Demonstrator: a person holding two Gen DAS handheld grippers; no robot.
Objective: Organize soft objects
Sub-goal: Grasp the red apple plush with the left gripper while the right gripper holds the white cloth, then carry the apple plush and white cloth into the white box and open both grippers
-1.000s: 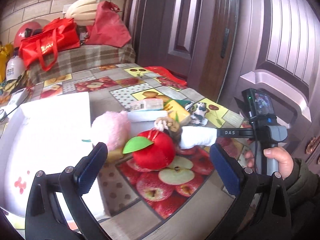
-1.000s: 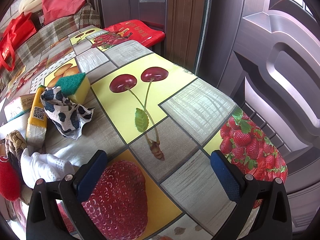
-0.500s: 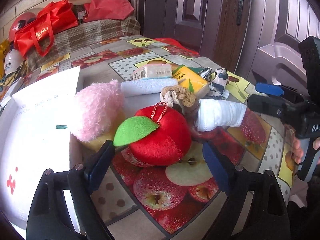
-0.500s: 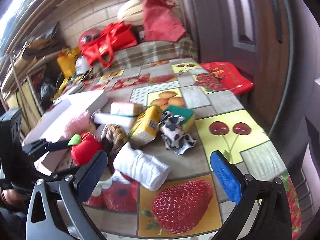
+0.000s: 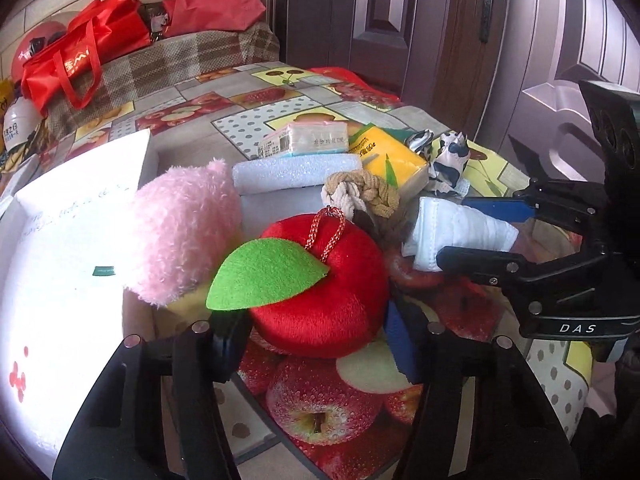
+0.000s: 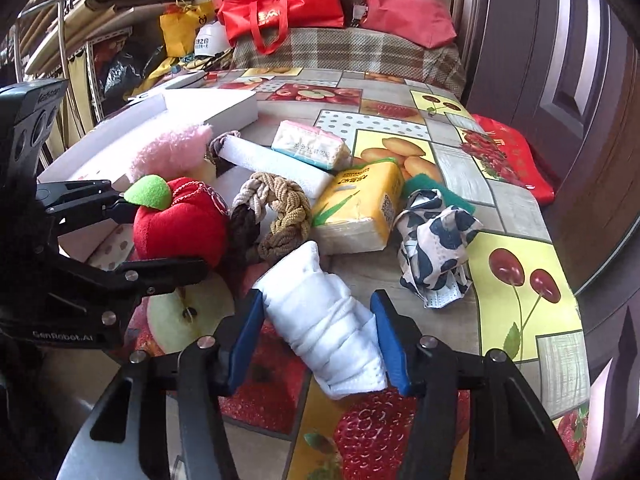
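Note:
A red plush apple (image 5: 320, 296) with a green leaf lies on the fruit-print tablecloth, between the fingers of my left gripper (image 5: 316, 344), which are closed against its sides. It also shows in the right wrist view (image 6: 180, 224). My right gripper (image 6: 320, 340) is shut on a rolled white cloth (image 6: 324, 320), seen also in the left wrist view (image 5: 460, 236). A pink fluffy toy (image 5: 184, 236), a braided rope knot (image 6: 276, 208), a yellow tissue pack (image 6: 356, 208) and a cow-print mask (image 6: 436, 240) lie around them.
A white box (image 5: 52, 272) lies left of the apple. A white foam roll (image 5: 296, 172), a small tissue packet (image 6: 310, 150) and a green sponge (image 6: 424, 190) lie behind. Red bags (image 6: 280, 8) sit on a plaid bench beyond. A dark door stands at right.
Both grippers moved in and closed: the left around the red apple, the right around the white cloth roll. Before, both were wide open and empty.

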